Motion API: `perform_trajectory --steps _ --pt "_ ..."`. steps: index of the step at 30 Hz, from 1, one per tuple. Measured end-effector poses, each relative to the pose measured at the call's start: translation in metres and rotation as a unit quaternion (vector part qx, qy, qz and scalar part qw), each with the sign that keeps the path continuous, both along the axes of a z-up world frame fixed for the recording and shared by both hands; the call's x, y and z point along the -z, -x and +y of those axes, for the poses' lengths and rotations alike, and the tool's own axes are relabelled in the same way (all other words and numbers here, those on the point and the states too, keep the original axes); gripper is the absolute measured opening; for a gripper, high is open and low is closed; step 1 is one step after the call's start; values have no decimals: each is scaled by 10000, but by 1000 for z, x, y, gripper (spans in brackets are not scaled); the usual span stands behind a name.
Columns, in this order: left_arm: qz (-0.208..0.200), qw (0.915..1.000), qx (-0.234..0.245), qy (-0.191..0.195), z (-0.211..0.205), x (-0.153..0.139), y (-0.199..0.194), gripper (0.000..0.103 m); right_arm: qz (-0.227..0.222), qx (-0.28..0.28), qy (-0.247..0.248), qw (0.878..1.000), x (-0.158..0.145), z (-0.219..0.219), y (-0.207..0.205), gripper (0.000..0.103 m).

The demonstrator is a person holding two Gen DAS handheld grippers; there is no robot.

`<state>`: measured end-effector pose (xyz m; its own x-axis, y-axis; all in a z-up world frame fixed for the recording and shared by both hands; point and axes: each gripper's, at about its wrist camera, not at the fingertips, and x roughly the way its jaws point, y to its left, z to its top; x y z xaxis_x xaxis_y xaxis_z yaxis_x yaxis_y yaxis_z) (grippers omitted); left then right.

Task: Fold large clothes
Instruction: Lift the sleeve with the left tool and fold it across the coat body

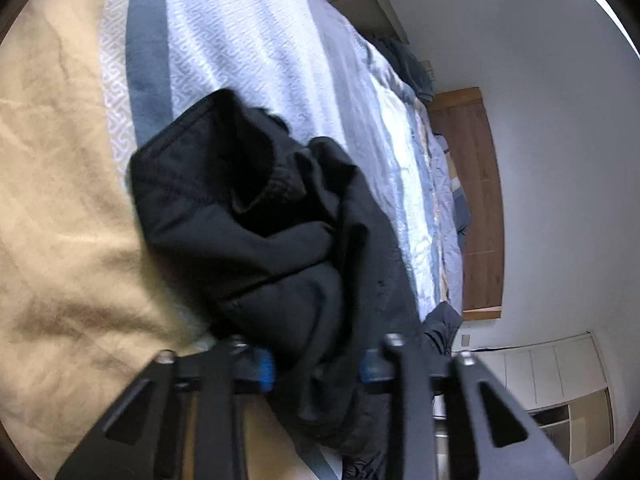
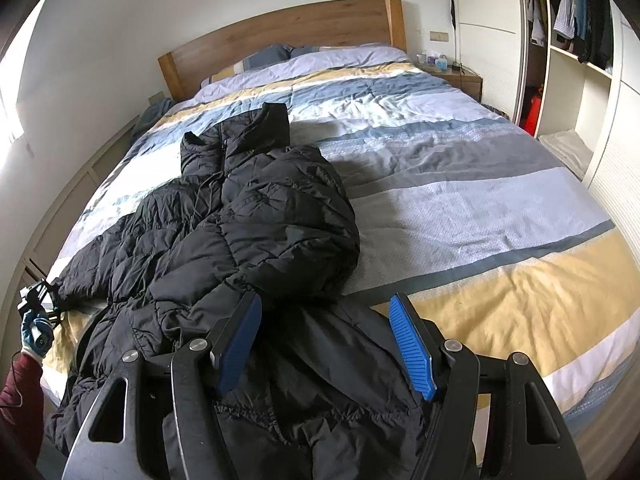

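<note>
Near the bed's (image 2: 480,208) foot edge: left gripper (image 1: 316,368) clamped on black jacket (image 2: 248,216), right gripper (image 2: 326,344) spread open above it.

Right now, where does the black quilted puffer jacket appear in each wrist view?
Left wrist: black quilted puffer jacket fills the centre, a fold running down between the left tongs.
Right wrist: it sprawls centre-left, its hem under the open right tongs.
Shared landmark: the wooden headboard.
</note>
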<state>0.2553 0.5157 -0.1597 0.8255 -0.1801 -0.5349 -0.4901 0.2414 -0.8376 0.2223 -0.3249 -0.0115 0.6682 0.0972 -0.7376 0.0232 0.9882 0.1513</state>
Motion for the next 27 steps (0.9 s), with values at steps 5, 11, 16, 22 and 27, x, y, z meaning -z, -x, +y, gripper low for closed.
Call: perform_trajectory --steps 5,11,16,22,27 --pt "-133 9995 106 -260 -5 -23 -4 11 -64 -13 -74 10000 -1 -3 5 66" --pt "-275 9974 293 -601 -23 -66 -11 10 -252 6 -201 9995 -10 -13 19 66" --pt "-511 9920 612 -977 -52 -111 -15 9 -412 72 -360 9985 -15 -26 34 66" --pt "-800 9778 1145 -1565 -105 -168 -23 9 -522 113 -502 9973 -14 -39 50 66" --pt "-1029 9626 1589 -1936 -159 -213 -34 9 -586 39 -435 9973 -13 -42 61 66"
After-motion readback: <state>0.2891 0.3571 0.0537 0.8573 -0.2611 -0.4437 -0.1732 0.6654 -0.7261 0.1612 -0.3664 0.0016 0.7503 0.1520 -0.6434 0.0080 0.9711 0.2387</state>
